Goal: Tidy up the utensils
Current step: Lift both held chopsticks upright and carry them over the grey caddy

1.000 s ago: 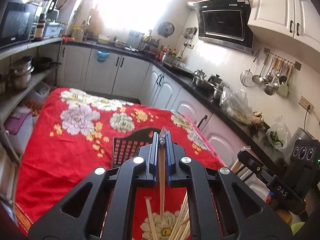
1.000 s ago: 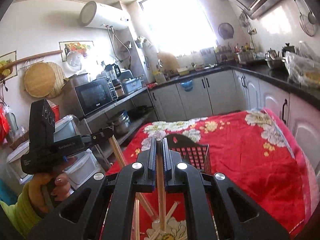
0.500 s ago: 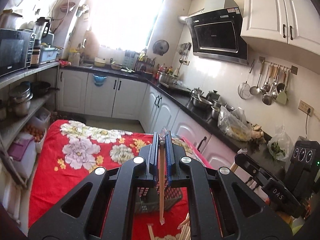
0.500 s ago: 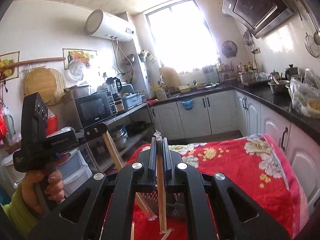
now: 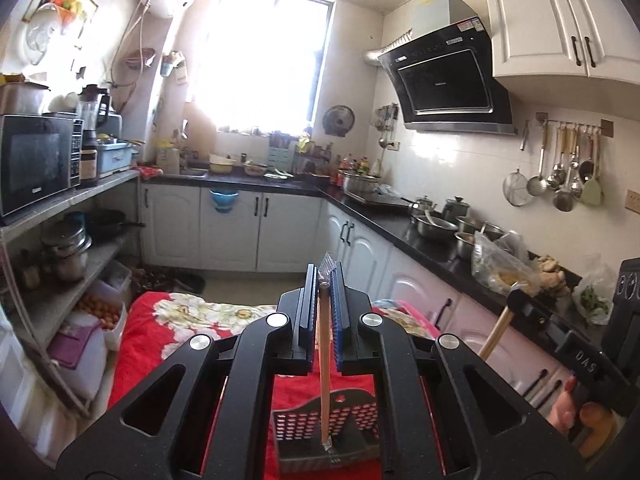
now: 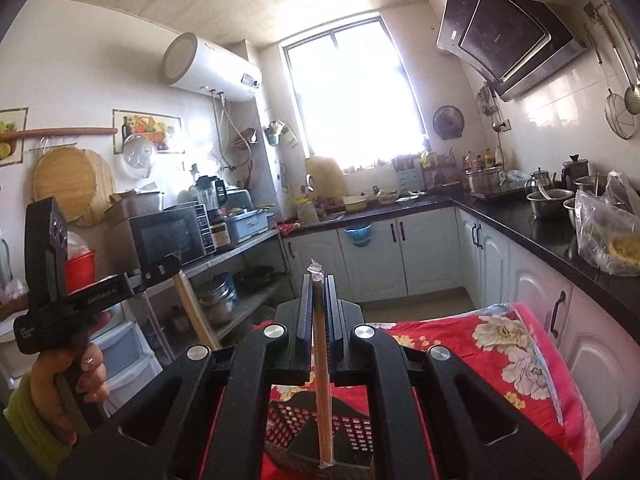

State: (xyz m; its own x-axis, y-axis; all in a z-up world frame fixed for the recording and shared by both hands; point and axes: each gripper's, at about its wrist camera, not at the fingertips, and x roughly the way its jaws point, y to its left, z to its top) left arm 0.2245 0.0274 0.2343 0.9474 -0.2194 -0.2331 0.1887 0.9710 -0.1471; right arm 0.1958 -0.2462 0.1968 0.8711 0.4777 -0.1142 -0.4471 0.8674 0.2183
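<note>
My left gripper (image 5: 325, 276) is shut on a wooden chopstick (image 5: 324, 376) that hangs down between the jaws, its lower tip above the black perforated utensil basket (image 5: 356, 420). My right gripper (image 6: 318, 284) is shut on another wrapped wooden chopstick (image 6: 322, 392), which also hangs over the black basket (image 6: 296, 424). Each gripper shows in the other's view: the right one (image 5: 516, 290) at the right edge and the left one (image 6: 176, 258) at the left, each with its chopstick slanting down. The basket stands on a red flowered cloth (image 5: 160, 336).
A black counter (image 5: 424, 236) with pots and bags runs along the right over white cabinets. Steel shelves (image 5: 52, 292) with a microwave and pots stand at the left. A hand (image 6: 68, 376) grips the left tool. The cloth-covered table (image 6: 520, 364) reaches toward the cabinets.
Both grippers have risen with their chopsticks, whose tips lifted off the loose chopsticks on the cloth. The views now tilt up toward the window, and the basket sits lower in both.
</note>
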